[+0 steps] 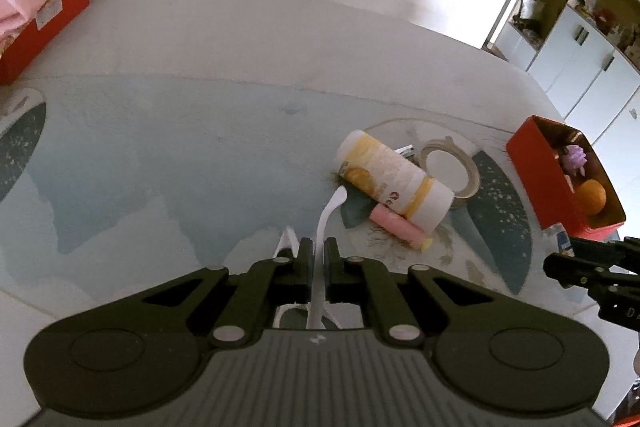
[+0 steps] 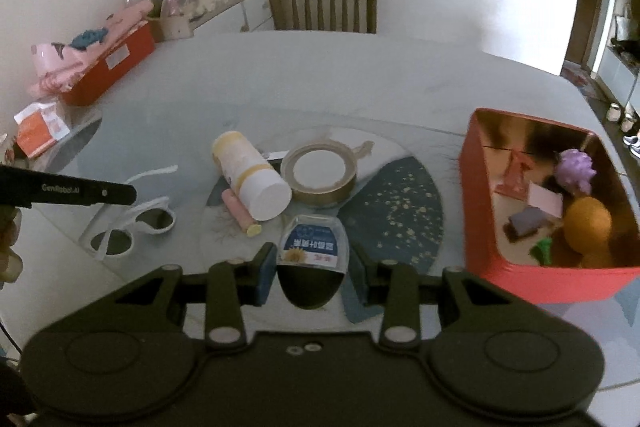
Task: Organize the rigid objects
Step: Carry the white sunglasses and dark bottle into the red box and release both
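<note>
Left of the red tin (image 2: 520,283), the white sunglasses (image 2: 132,227) are pinched by one temple in the left gripper (image 1: 319,251). A small bottle (image 2: 313,247) sits between the right gripper (image 2: 312,267) fingers, unclenched; tin's just to their right, so that hand's nearer.

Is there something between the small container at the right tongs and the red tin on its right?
Nothing visible stands in the way. The small blue-label container sits between the open right tongs, and only bare table lies between it and the red tin. The tape roll is farther back.
</note>
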`<state>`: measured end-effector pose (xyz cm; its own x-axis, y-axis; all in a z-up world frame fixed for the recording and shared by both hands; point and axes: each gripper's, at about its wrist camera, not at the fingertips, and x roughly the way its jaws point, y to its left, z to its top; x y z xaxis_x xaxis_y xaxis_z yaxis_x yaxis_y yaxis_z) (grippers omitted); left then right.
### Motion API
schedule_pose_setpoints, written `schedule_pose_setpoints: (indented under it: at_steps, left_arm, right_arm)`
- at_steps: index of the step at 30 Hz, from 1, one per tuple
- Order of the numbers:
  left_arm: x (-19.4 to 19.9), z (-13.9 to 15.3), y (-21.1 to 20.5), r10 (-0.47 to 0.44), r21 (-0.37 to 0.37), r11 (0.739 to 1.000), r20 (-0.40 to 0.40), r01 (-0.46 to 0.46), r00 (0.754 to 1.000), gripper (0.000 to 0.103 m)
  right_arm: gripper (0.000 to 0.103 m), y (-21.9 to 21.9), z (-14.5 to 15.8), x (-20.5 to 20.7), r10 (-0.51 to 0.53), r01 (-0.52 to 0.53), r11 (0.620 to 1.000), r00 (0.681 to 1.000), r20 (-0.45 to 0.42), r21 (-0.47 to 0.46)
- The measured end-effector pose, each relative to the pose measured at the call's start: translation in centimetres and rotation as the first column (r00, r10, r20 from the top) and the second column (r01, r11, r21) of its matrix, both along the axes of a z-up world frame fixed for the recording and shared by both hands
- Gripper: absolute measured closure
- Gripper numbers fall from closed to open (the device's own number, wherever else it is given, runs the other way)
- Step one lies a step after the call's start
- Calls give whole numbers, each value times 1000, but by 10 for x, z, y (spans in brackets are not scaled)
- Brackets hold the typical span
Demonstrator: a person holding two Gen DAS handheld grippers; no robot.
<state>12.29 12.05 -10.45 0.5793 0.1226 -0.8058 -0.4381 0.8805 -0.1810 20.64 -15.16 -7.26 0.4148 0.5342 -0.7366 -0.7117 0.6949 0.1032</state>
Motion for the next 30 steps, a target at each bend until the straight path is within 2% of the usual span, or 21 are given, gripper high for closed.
schedule_pose_setpoints:
  at_steps: [5, 17, 30]
  left_arm:
    - [1, 16, -14, -32, 28, 999, 3, 32, 999, 98]
    - [23, 63, -51, -96, 60, 994, 68, 92, 993, 98]
    - [96, 92, -117, -213, 109, 974, 134, 199, 968, 98]
  right_arm:
    - [65, -21, 10, 2, -37, 37, 999, 999, 5, 21]
    - [65, -73, 32, 25, -120, 118, 992, 992, 38, 49]
    - [65, -123, 34, 69, -168, 165, 985, 983, 67, 46]
